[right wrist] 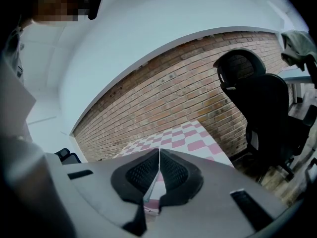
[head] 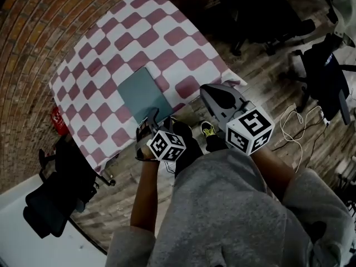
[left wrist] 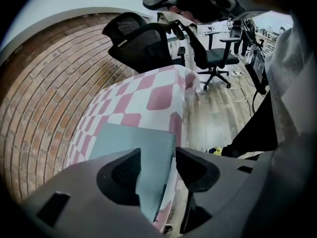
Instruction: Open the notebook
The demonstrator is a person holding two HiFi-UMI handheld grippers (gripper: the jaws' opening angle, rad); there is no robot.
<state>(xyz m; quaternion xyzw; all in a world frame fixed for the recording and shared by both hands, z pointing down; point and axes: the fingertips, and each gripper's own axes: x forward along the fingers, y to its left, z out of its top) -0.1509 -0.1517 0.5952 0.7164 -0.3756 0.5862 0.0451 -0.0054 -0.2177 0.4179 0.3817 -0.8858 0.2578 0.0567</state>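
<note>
A closed grey-teal notebook [head: 143, 93] lies flat on the table's pink-and-white checked cloth [head: 111, 43], close to the near edge. My left gripper [head: 149, 118] hangs just over the notebook's near corner and points steeply down. In the left gripper view its jaws stand open [left wrist: 158, 168], with the notebook [left wrist: 126, 143] and its spiral edge showing in the gap; the pads do not touch it. My right gripper [head: 206, 89] hovers off the table's near right corner, away from the notebook. Its jaws are shut [right wrist: 159, 170] with nothing between them.
A brick wall [head: 39, 32] curves behind the table. Black office chairs stand at the left [head: 53, 202] and at the far right [head: 325, 74]. A red object [head: 58, 120] sits by the table's left edge. White cables [head: 295, 128] lie on the wooden floor.
</note>
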